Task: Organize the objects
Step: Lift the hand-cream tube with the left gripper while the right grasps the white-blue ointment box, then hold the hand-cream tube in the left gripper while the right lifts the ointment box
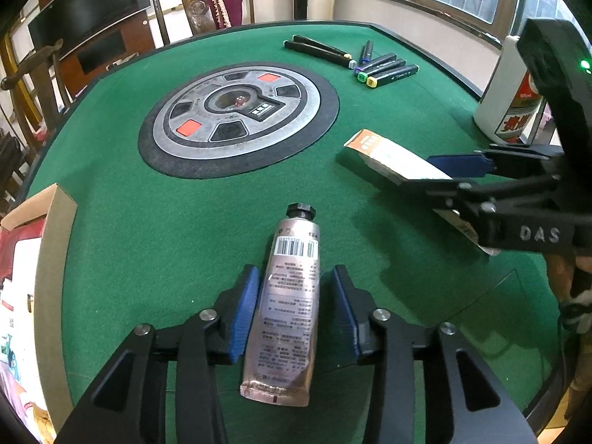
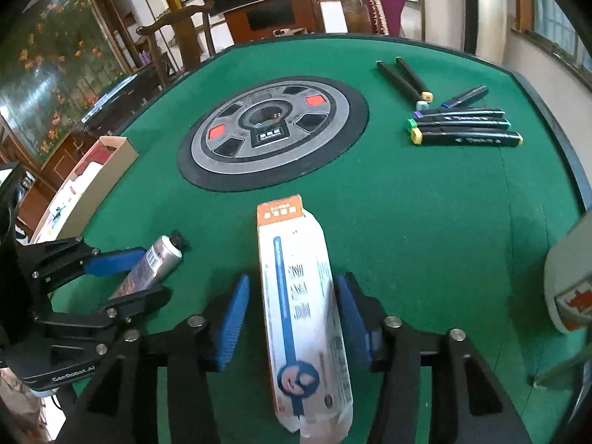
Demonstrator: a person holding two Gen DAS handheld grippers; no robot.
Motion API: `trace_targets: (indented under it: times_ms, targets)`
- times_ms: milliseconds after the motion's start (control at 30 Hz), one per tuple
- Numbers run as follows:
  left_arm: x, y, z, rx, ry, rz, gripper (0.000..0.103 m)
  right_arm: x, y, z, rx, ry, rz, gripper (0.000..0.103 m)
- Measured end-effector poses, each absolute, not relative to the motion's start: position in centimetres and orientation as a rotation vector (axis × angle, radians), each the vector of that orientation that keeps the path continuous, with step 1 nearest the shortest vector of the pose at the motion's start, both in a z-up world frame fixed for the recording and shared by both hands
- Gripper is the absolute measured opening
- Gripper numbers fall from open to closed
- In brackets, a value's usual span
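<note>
- Left gripper (image 1: 292,309): the fingers stand open around the tube (image 1: 286,296), not pressing it; the tube lies flat on the bench (image 1: 148,229), cap pointing away.
- Right gripper (image 2: 292,318): the fingers straddle the white carton (image 2: 303,296) with gaps on both sides (no grip), probably aligned for a lengthwise pick.
- Both grippers pitch steeply downward over the bench's near edge.

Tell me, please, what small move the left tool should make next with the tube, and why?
Probably close on the tube: it lies on the green felt between the left tool's blue pads, with gaps showing on both sides, so nothing grips it yet. The open cardboard box beside it looks a likely destination.
</note>
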State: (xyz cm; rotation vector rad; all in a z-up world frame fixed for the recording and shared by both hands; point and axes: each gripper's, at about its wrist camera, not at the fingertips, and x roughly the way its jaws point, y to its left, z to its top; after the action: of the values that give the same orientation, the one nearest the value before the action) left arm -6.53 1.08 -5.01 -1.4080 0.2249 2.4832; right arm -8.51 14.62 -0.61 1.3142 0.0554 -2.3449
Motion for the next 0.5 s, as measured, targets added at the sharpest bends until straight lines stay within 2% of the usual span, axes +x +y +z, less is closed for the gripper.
trace_targets:
  times_ms: [133, 167, 200, 233, 267, 500]
  targets:
    - [-6.9, 1.4, -5.0, -1.409, 0.222, 2.485, 0.042, -7.9, 14.6, -0.8, 1.302, 0.101, -2.377, 0.058]
    - [-6.9, 1.4, -5.0, -1.407, 0.225, 2.485, 0.041, -7.8, 14.6, -0.8, 1.299, 0.123, -2.391, 0.053]
    - [-6.9, 1.5, -4.9, -1.405, 0.222, 2.483, 0.036, -7.8, 14.3, -0.8, 1.293, 0.166, -2.417, 0.047]
    - [-6.8, 1.6, -4.9, -1.400, 0.223, 2.484, 0.032, -7.7, 14.5, -0.8, 1.285, 0.177, -2.429, 0.035]
    - [-6.7, 1.6, -4.9, -1.398, 0.222, 2.484, 0.030, -7.7, 14.6, -0.8, 1.275, 0.166, -2.432, 0.031]
    - [-6.7, 1.0, -4.7, -1.405, 0.136, 2.478, 0.030, -7.3, 14.9, -0.3, 1.218, 0.132, -2.429, 0.031]
